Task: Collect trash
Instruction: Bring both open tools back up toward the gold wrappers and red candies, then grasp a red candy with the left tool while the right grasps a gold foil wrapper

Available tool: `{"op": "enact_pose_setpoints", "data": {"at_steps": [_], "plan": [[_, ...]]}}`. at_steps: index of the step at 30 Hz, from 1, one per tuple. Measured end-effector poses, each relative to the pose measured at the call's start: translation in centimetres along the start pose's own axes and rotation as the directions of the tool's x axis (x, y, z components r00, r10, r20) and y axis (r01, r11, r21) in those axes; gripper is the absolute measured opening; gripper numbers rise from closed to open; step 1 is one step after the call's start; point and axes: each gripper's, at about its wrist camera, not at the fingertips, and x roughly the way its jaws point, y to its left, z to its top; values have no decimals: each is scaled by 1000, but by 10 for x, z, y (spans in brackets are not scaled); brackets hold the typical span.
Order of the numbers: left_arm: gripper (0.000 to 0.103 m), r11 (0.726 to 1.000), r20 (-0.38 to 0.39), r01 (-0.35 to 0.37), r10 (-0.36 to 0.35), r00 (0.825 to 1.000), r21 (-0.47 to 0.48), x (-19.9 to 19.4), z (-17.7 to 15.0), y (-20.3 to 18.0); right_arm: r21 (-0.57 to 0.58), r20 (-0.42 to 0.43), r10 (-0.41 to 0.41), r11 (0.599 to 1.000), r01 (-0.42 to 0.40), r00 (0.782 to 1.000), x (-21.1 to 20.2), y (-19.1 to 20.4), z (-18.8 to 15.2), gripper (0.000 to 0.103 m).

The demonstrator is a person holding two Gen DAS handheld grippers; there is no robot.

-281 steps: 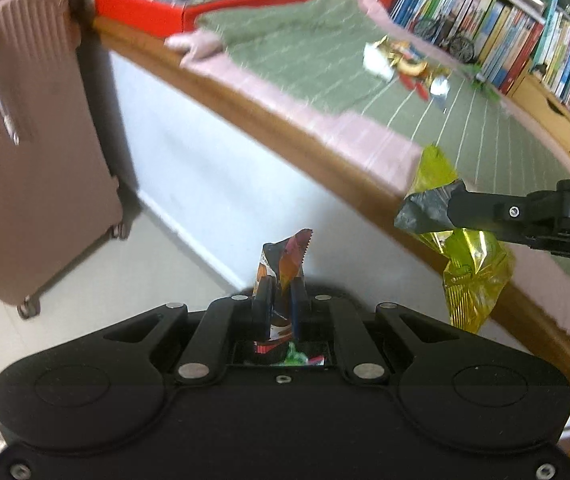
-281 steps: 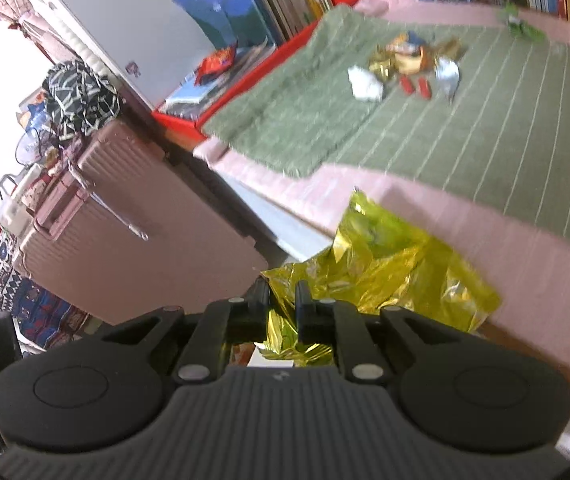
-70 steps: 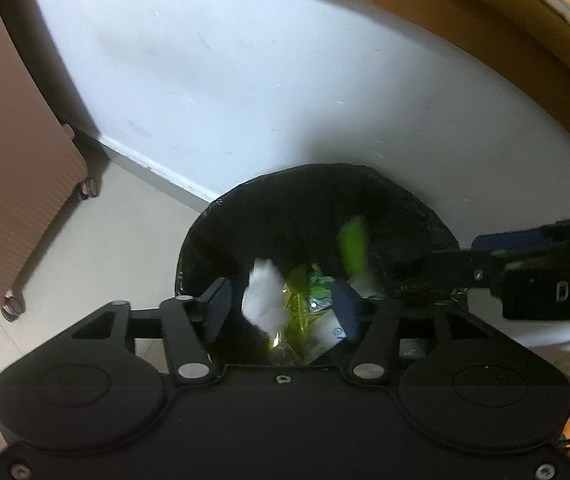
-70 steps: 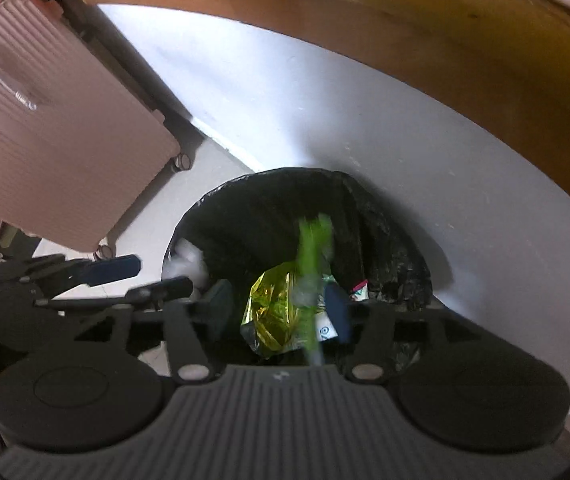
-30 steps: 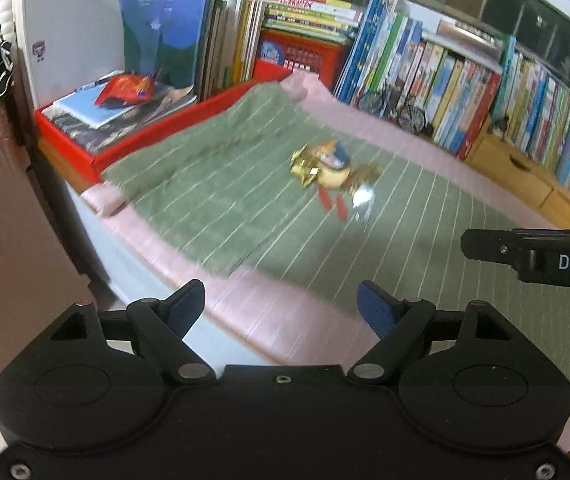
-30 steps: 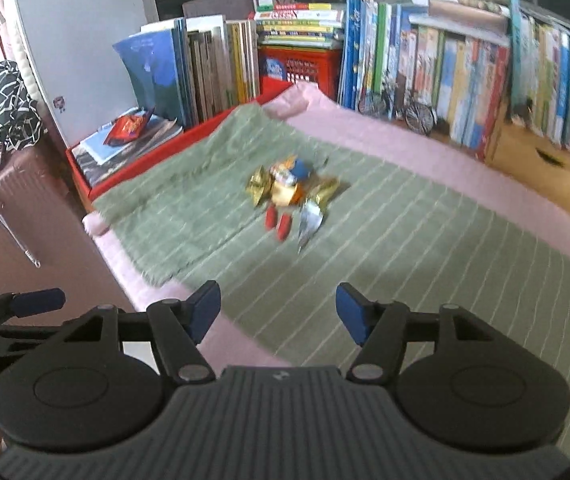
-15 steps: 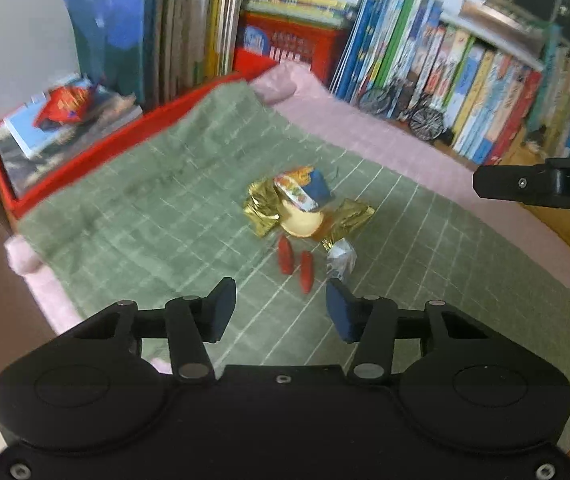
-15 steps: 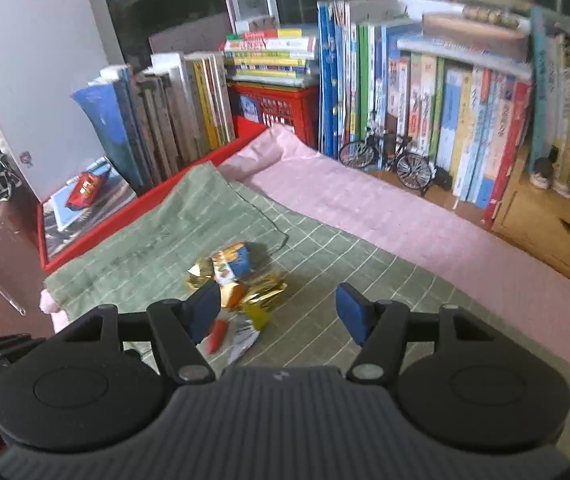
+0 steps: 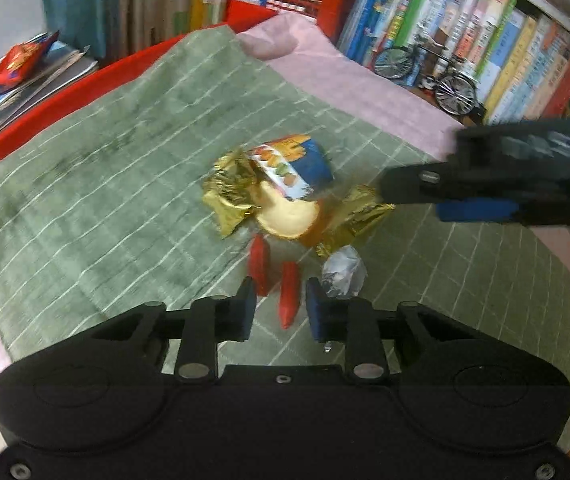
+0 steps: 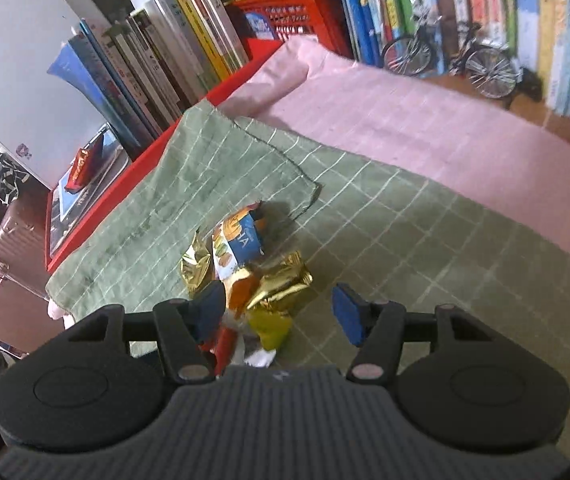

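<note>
From the left wrist view, the left hand-held gripper [image 9: 280, 307] points down at a heap of trash lying on a green checked cloth [image 9: 97, 184], which covers part of a pink blanket [image 9: 365, 88]. Its jaws are closing, with a small gap left between the blue pads. A red wrapper stick [image 9: 289, 295] lies between them, and the pads do not press on it. A second red stick [image 9: 259, 264] lies just beside the left pad, and a crumpled silver wrapper [image 9: 344, 273] sits just beside the right pad. Farther off in the heap lie a gold foil wrapper [image 9: 229, 192], a blue and white snack bag [image 9: 299, 166] and another piece of gold foil [image 9: 355, 216]. The right hand-held gripper [image 9: 473, 196] reaches in from the right edge, blurred, above that second foil. Books [image 9: 505, 40] and a small model bicycle [image 9: 425, 76] stand behind the blanket, and a red packet [image 9: 21, 62] rests on flat books at the left.

From the right wrist view, the right hand-held gripper [image 10: 281, 312] has its jaws well apart, clamped on nothing. The crumpled gold foil [image 10: 281, 280] lies between its pads without touching them, next to the snack bag [image 10: 239, 242]. The cloth [image 10: 365, 224] spreads beneath, and a red crate [image 10: 285, 20] stands among the books at the back.
</note>
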Motion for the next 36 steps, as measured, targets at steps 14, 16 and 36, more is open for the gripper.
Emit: {"op": "enact_pose_setpoints", "data": {"at_steps": [14,16,36], "plan": [[9,999,-19,-4,5,1000,50,24,2,-9,99,-69,25,995,-18,997,48,-12,3,28],[9,999,-5,9,-9,1000,39,18,3,-9,115,-54,19,993,-12,998,40,-15,3,23],[9,994,89,87,-92,992,58,-86,-9,-21,214,99,-32,977,10,995,-78,-14,-31,19]]}}
